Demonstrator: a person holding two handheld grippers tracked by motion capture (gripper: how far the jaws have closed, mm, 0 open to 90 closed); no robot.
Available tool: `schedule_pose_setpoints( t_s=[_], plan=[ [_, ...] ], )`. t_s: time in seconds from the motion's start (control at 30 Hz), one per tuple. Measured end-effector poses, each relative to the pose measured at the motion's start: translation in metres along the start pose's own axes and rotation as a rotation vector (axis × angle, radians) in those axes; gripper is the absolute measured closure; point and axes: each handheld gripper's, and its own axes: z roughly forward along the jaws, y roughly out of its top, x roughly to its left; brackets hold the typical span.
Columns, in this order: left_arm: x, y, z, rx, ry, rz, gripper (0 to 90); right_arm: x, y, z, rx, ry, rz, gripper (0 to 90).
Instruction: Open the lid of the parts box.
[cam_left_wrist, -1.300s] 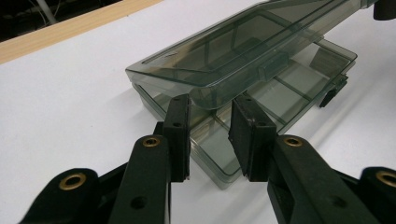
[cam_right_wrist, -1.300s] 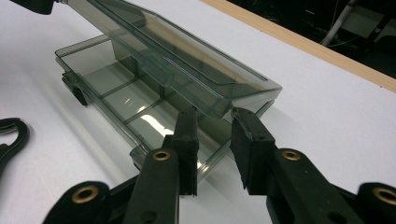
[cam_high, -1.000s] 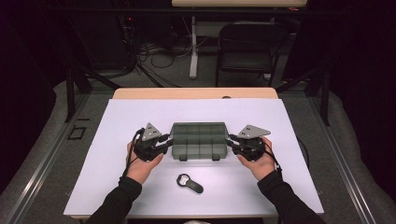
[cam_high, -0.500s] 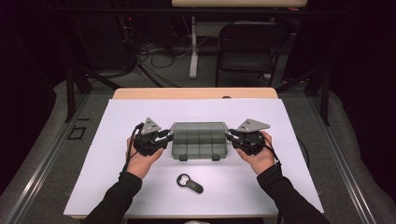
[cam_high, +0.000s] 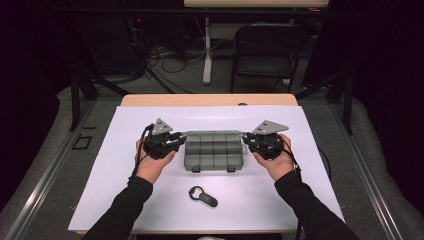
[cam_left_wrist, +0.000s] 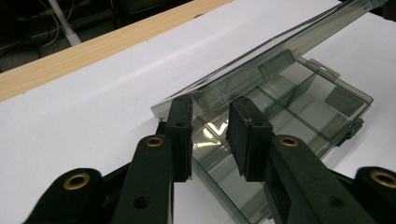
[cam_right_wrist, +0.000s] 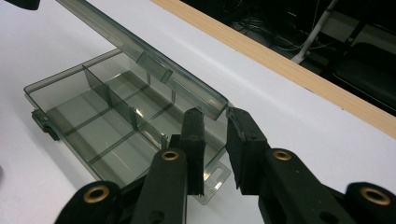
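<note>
**Two grippers, one lid on the rise**

Both grippers work the same smoky plastic organiser box, one at each short end. The left gripper (cam_left_wrist: 210, 135) has its jaws a little apart, straddling the near corner of the lid (cam_left_wrist: 280, 51); whether the pads truly pinch the lid edge I cannot tell, since a gap shows between them. The right gripper (cam_right_wrist: 215, 149) stands the same way at the opposite corner, jaws part open around the lid's (cam_right_wrist: 140, 51) end, with the grip just as uncertain.

From above, the left gripper (cam_high: 167, 141) and right gripper (cam_high: 256, 141) flank the box (cam_high: 212, 150), which sits mid-table on the white sheet (cam_high: 125, 200). Half a second ago the box looked flat and closed; now both gripper views show the lid tilted up off the tray, hinged along the far side, with the empty compartments (cam_right_wrist: 107, 126) exposed below. In my judgement the opening is under way but not finished: the lid needs to swing farther back.

Nearer the person, a bottle opener (cam_high: 202, 195) lies well apart from the box, untouched.
</note>
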Motion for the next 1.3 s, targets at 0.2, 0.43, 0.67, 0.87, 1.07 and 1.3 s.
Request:
schedule_pose_setpoints(
  t_s=[0.2, 0.43, 0.67, 0.87, 1.07, 1.3],
  plan=[
    [0.002, 0.008, 0.002, 0.008, 0.009, -0.005, 70.0, -0.003, 0.006, 0.001, 0.002, -0.011, 0.003, 77.1],
    [0.006, 0.013, 0.005, 0.012, 0.011, -0.012, 70.6, -0.006, 0.013, 0.003, 0.008, -0.018, 0.009, 77.6],
    [0.008, 0.018, 0.007, 0.019, 0.023, -0.016, 72.7, -0.008, 0.016, 0.004, 0.018, -0.02, 0.024, 78.0],
    [0.011, 0.02, 0.009, 0.017, 0.022, -0.028, 73.6, -0.009, 0.022, 0.006, 0.026, -0.035, 0.021, 78.0],
    [0.013, 0.022, 0.01, 0.013, 0.023, -0.037, 74.6, -0.01, 0.024, 0.006, 0.024, -0.037, 0.024, 78.0],
    [0.016, 0.028, 0.011, 0.022, 0.031, -0.051, 74.8, -0.011, 0.02, 0.009, 0.028, -0.025, 0.025, 71.8]
  ],
)
